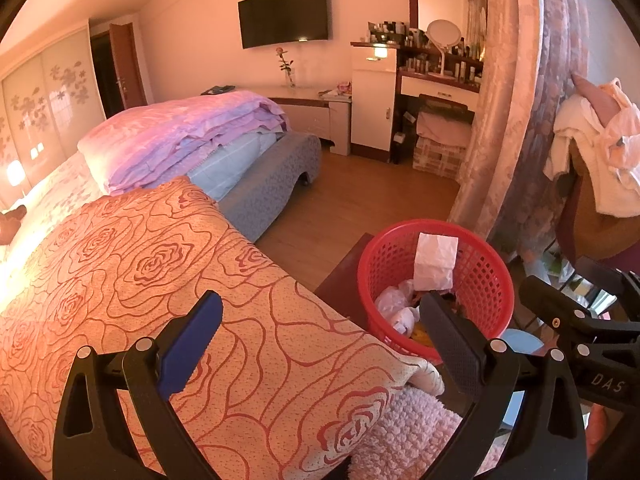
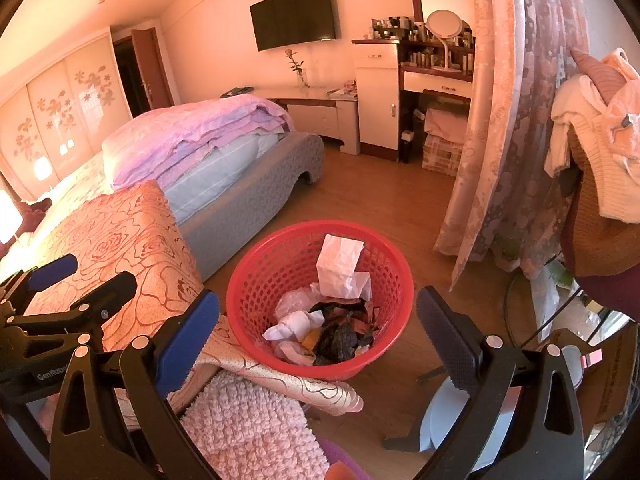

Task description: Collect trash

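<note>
above the bed edge, left tongs [image 1: 320, 334] spread wide, holding nothing, over the rose-pattern cover [image 1: 168, 280]. right tongs [image 2: 318, 338] also wide and empty, right over the red basket [image 2: 256, 280]. basket sits on the wood floor [image 2: 384, 200] just beside the bed, with white paper [image 2: 338, 266], plastic and dark scraps inside. pink fuzzy blanket [image 2: 248, 420] under the cover corner.

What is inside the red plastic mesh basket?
The red plastic mesh basket holds an upright white paper bag, crumpled white tissues and dark wrappers. Anything beneath that pile is hidden.
</note>
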Demonstrator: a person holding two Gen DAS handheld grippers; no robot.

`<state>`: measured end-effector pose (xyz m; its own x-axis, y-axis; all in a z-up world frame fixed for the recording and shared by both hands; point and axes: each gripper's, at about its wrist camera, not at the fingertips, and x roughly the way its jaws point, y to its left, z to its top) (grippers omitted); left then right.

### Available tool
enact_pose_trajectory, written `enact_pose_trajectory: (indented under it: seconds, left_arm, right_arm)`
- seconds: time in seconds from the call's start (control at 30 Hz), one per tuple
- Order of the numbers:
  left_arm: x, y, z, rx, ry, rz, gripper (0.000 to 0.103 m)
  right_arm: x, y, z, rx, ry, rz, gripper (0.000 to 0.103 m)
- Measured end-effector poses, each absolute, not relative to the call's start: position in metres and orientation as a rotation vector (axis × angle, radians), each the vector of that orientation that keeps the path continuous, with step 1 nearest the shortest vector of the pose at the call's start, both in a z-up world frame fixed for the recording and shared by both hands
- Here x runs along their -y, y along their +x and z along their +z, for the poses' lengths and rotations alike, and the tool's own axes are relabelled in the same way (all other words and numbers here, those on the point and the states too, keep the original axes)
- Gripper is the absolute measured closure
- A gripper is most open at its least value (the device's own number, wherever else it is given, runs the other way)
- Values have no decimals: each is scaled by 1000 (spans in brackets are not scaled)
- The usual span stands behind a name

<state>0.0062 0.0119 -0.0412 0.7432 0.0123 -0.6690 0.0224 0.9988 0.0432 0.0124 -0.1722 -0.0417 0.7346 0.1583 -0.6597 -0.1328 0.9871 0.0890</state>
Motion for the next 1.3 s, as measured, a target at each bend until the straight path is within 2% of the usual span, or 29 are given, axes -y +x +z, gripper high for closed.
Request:
enact_pose_trajectory:
  seconds: [1.3]
  left_arm:
    - [-19,4,-47,-739,52,8,8]
  right_arm:
    - [173,12,-41,-734,44,157,7]
